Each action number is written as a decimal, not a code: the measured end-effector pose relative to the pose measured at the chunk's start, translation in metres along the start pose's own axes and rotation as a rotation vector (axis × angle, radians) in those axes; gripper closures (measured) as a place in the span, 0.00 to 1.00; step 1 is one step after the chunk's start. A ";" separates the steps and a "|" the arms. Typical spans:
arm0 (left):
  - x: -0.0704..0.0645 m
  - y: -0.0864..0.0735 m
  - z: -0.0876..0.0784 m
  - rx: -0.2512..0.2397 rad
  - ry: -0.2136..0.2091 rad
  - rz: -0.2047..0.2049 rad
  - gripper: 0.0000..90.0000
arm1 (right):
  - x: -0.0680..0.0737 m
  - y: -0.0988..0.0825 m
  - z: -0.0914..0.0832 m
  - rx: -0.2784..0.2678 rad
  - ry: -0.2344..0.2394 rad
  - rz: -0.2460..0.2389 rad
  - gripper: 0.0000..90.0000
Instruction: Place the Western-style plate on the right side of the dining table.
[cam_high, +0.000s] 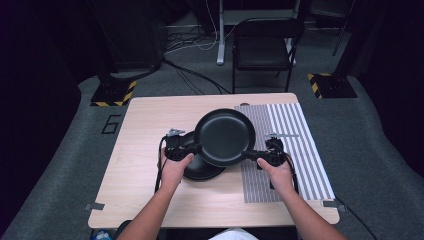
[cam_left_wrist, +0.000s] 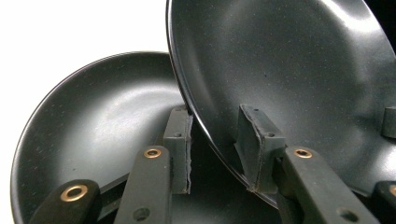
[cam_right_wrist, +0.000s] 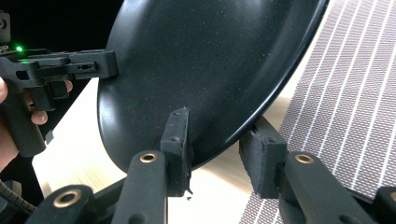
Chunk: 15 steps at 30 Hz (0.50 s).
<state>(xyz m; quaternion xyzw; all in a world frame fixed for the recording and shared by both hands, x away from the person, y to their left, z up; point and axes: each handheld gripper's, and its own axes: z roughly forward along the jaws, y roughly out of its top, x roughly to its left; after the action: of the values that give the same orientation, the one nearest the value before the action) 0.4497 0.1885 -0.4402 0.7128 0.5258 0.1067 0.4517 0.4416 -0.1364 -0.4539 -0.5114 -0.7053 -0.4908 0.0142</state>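
A black round pan (cam_high: 225, 136) hangs tilted above the table, gripped at opposite rims by both grippers. My left gripper (cam_high: 196, 149) is shut on its left rim, one pad inside the pan (cam_left_wrist: 289, 70) and one outside. My right gripper (cam_high: 248, 155) is shut on the right rim in the same way, over the pan (cam_right_wrist: 201, 60). The left gripper (cam_right_wrist: 109, 63) appears across the pan in the right gripper view. A second black pan (cam_high: 202, 169) lies flat on the table under the left gripper, its inside (cam_left_wrist: 98, 126) partly covered by the lifted one.
The wooden table (cam_high: 145, 130) has a grey-and-white striped mat (cam_high: 300, 150) on its right half, partly beneath the lifted pan. A black chair (cam_high: 262, 45) stands behind the table's far edge. Yellow-black stand bases sit on the floor at both far corners.
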 end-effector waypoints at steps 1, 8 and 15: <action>-0.001 0.001 0.001 0.000 -0.002 0.001 0.73 | 0.000 0.000 -0.001 -0.003 0.002 -0.001 0.71; -0.005 0.003 0.005 0.005 -0.018 0.012 0.73 | -0.003 -0.002 -0.008 -0.016 -0.011 0.001 0.71; -0.009 0.005 0.009 0.010 -0.027 0.017 0.73 | -0.005 -0.003 -0.012 -0.025 -0.022 0.009 0.71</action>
<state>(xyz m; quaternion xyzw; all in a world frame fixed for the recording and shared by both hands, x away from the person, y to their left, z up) 0.4548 0.1763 -0.4383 0.7208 0.5140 0.0983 0.4545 0.4361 -0.1485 -0.4524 -0.5200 -0.6970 -0.4938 0.0021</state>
